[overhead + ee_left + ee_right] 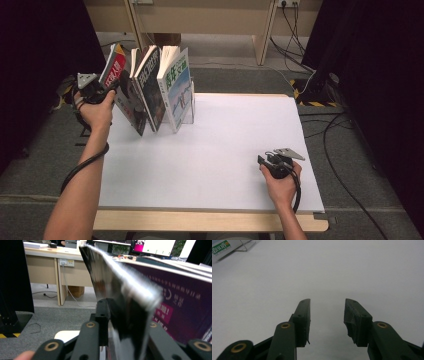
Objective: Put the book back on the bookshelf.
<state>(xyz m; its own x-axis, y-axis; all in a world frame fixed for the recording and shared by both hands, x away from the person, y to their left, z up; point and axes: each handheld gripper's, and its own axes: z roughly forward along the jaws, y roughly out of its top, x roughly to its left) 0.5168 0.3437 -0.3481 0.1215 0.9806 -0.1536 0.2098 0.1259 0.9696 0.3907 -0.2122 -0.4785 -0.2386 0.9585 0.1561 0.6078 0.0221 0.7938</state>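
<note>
Step in hand, as judged: handling of the leftmost book in a leaning row at the far left of the worktop (215,160).

Left gripper (106,89): held at the upper near edge of the red-covered book (116,67). In the left gripper view a glossy dark cover (117,302) runs up between the two black jaws, with one pad lying against it on the left. Whether the opposite pad presses cannot be told, since the cover hides it. The grip reads as loose at best, or in the act of being taken or let go.

Right gripper (263,162): resting low at the near right of the worktop, well apart from the books. Its jaws stand released with nothing between them, and the right gripper view (327,320) shows bare white surface ahead.

Position of the books: all lean to the left. The rightmost, blue-and-white book (177,90) stands against a clear plastic bookend (192,107).

Next move, as judged: the left jaws must either close firmly on the red-covered book before it is lifted or tilted, or withdraw cleanly without tipping the row. The neighbours lean on one another and may slide if support goes.

Count:
- Books: three plain; a fourth may stand between them, which cannot be confirmed.
- Bookends: one.
- Grippers: two.
</note>
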